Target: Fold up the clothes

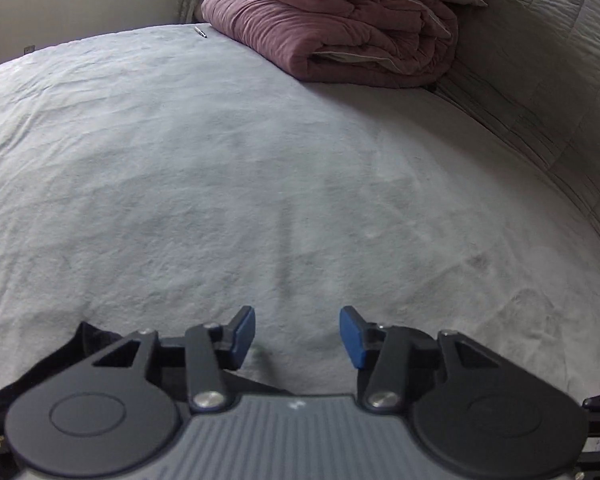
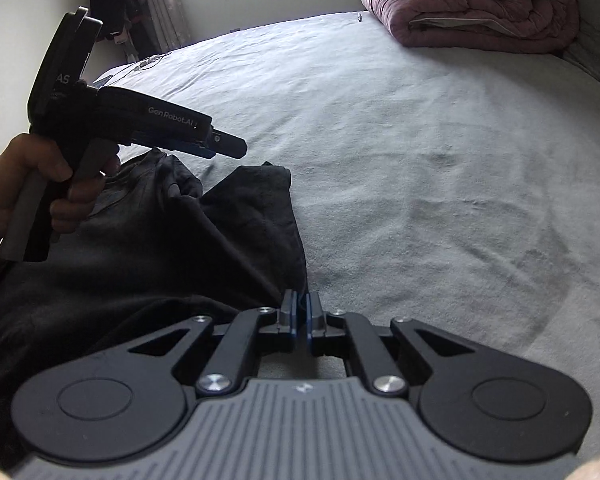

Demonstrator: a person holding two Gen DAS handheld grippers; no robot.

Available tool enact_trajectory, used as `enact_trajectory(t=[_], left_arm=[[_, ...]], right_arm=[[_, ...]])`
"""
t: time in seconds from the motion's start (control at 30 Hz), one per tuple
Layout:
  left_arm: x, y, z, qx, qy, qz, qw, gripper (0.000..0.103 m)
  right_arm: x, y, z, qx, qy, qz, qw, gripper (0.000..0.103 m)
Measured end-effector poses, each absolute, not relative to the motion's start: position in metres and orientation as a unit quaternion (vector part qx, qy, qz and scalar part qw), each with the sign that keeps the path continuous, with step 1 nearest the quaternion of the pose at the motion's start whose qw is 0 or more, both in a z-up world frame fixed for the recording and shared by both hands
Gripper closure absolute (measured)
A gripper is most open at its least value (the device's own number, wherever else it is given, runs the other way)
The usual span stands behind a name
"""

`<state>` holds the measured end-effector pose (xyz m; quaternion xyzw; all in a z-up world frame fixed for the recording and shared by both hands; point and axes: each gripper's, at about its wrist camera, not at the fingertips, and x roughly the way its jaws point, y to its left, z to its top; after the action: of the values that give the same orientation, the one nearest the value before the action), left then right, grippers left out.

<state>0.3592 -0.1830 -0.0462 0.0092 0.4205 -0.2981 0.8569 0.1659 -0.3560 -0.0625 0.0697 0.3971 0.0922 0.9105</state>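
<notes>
Left wrist view: the left claw (image 1: 297,334) is seen with its blue pads (image 1: 242,334) standing apart and nothing between them; only the pale bedsheet (image 1: 260,160) lies under the gap. A dark garment (image 1: 96,334) shows as a sliver behind the claw's left linkage, at the lower left edge of the bedsheet. A folded pink quilt (image 1: 340,28) is piled at the far side of the bedsheet.

From the right wrist view, the right claw (image 2: 299,312) is seen with its pads drawn together, and the near right edge of the dark garment (image 2: 160,260) meets them at their tips; whether cloth is actually pinched cannot be told. The garment is spread on the bedsheet (image 2: 420,160) to the left of this claw, rumpled at its far end. The left claw (image 2: 230,146) is held by a hand (image 2: 40,184) above the garment's far left part, clear of the cloth. The pink quilt (image 2: 480,8) lies well apart from the garment, at the far right of the bedsheet.
</notes>
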Motion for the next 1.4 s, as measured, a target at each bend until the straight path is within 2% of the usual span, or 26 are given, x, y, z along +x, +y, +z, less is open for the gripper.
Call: enact_trajectory(t=[0.1,0.23,0.3,0.33,0.7,0.77,0.87,0.9,0.93,0.97,1.0,1.03,1.1,1.23,1.4], left_arm=[[0.358,-0.194,-0.05,-0.003,0.429,-0.311,0.848,0.058],[0.355,-0.204,-0.052,0.0,0.438,-0.324,0.839,0.07],[0.353,-0.21,-0.052,0.007,0.444,-0.327,0.834,0.087],[0.353,-0.214,-0.054,0.011,0.45,-0.325,0.832,0.102],[0.323,-0.244,0.008,0.053,0.27,-0.332,0.903,0.102],[0.325,-0.248,0.008,0.051,0.266,-0.338,0.902,0.102],[0.331,-0.258,-0.006,0.061,0.275,-0.327,0.902,0.102],[0.332,-0.259,-0.009,0.066,0.275,-0.322,0.903,0.102],[0.332,-0.261,-0.013,0.07,0.276,-0.317,0.905,0.102],[0.333,-0.26,-0.014,0.07,0.275,-0.314,0.906,0.102],[0.333,-0.26,-0.014,0.07,0.275,-0.313,0.907,0.102],[0.333,-0.259,-0.014,0.071,0.274,-0.309,0.908,0.102],[0.335,-0.255,-0.011,0.072,0.276,-0.3,0.91,0.102],[0.337,-0.249,-0.008,0.074,0.276,-0.293,0.912,0.102],[0.338,-0.249,-0.011,0.075,0.277,-0.286,0.914,0.102]], right_arm=[[0.168,-0.357,-0.064,0.073,0.398,0.092,0.91,0.099],[0.168,-0.359,-0.064,0.083,0.395,0.092,0.91,0.099],[0.168,-0.36,-0.066,0.083,0.395,0.092,0.91,0.099],[0.168,-0.36,-0.067,0.083,0.396,0.092,0.91,0.099],[0.158,-0.364,-0.051,0.064,0.368,0.035,0.927,0.099],[0.159,-0.369,-0.054,0.053,0.376,-0.002,0.925,0.099],[0.163,-0.388,-0.059,0.111,0.37,-0.016,0.922,0.098],[0.163,-0.394,-0.06,0.132,0.363,-0.019,0.922,0.095],[0.164,-0.399,-0.061,0.153,0.356,-0.022,0.921,0.084],[0.163,-0.404,-0.061,0.176,0.349,-0.015,0.92,0.083],[0.163,-0.407,-0.062,0.201,0.341,0.001,0.918,0.074],[0.163,-0.409,-0.063,0.225,0.334,0.017,0.915,0.061],[0.165,-0.406,-0.064,0.239,0.327,0.041,0.913,0.056],[0.179,-0.388,-0.071,0.256,0.334,0.078,0.904,0.058],[0.191,-0.363,-0.081,0.22,0.356,0.09,0.904,0.091]])
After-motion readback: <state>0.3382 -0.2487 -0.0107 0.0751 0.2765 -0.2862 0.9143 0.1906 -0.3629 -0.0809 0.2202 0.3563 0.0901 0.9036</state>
